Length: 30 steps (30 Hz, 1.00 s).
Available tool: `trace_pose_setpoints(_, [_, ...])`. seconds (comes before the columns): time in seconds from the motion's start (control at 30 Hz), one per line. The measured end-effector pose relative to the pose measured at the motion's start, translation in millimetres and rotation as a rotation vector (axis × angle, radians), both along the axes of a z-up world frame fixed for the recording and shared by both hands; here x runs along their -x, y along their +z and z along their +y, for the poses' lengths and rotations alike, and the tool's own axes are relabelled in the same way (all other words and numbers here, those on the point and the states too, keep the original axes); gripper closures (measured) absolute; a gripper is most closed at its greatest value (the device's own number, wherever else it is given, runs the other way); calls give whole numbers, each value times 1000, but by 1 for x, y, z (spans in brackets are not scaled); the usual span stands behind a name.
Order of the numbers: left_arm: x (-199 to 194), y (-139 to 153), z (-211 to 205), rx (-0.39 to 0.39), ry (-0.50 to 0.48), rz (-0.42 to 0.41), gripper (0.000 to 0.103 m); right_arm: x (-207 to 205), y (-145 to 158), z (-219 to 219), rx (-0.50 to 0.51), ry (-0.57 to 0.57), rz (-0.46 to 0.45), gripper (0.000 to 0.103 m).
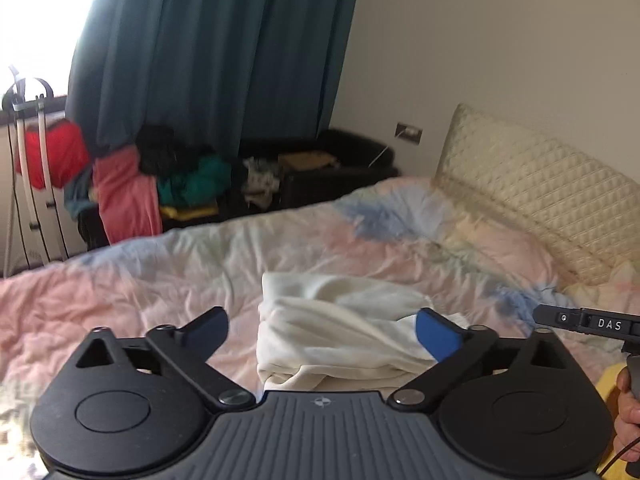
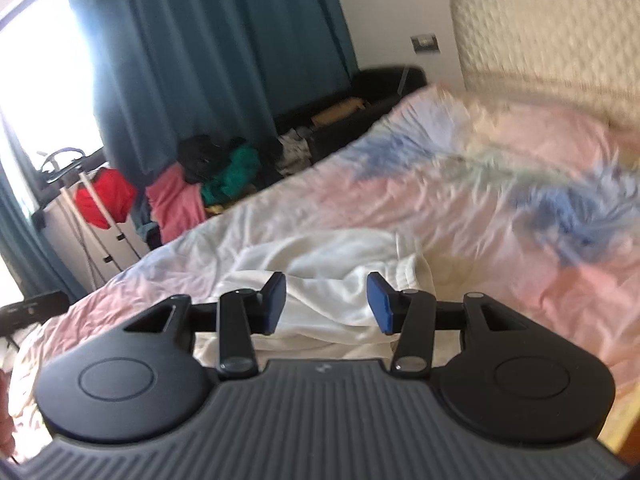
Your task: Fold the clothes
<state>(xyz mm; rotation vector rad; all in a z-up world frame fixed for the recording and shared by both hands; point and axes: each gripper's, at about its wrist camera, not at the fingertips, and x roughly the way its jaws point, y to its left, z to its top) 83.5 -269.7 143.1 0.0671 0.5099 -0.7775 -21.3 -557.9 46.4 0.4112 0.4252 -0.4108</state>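
A cream-white garment (image 1: 340,332) lies folded in a loose bundle on the pastel bedspread (image 1: 120,292). My left gripper (image 1: 322,334) hovers above its near end, jaws spread wide with nothing between the blue pads. In the right wrist view the same white garment (image 2: 332,260) lies below and beyond my right gripper (image 2: 326,304), whose jaws stand apart and hold nothing. The right gripper's black body shows at the right edge of the left wrist view, with a hand under it.
A quilted cream headboard (image 1: 540,196) stands at the right. Beyond the bed's far edge are a teal curtain (image 1: 216,48), a heap of pink, green and black clothes (image 1: 160,184), a black box (image 1: 340,160) and a white rack with a red item (image 1: 52,152).
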Motion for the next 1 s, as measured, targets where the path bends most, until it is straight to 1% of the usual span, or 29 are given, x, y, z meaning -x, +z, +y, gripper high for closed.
trace_pose_setpoints(0.03, [11,9,6,4,-1,-15,0,8,9,8,8,18,-9,44])
trace_pose_setpoints(0.07, [22,16,13,6,-1,-29,0,15,15,16,16,34,-22,35])
trace_pose_setpoints(0.1, [33,24,20,7,0,-43,0,22,22,24,24,49,-35,23])
trace_pose_setpoints(0.13, [44,30,28,10,1,-58,0,29,28,32,32,65,-49,17])
trace_pose_setpoints(0.23, [75,42,50,17,10,-105,0,49,39,60,77,93,-74,17])
trace_pose_setpoints(0.3, [93,44,63,12,30,-139,0,60,40,77,93,100,-94,17])
trace_pose_setpoints(0.37, [110,43,76,6,55,-167,0,69,35,97,124,97,-105,17])
trace_pose_setpoints(0.53, [140,27,108,-7,105,-179,0,80,15,143,213,101,-99,17])
trace_pose_setpoints(0.73, [150,-6,131,-8,138,-167,0,84,-11,170,219,83,-121,17])
trace_pose_setpoints(0.87, [150,-27,137,15,146,-155,0,80,-30,180,237,74,-117,17])
trace_pose_setpoints(1.0, [152,-43,137,9,146,-168,0,74,-49,188,258,60,-105,17])
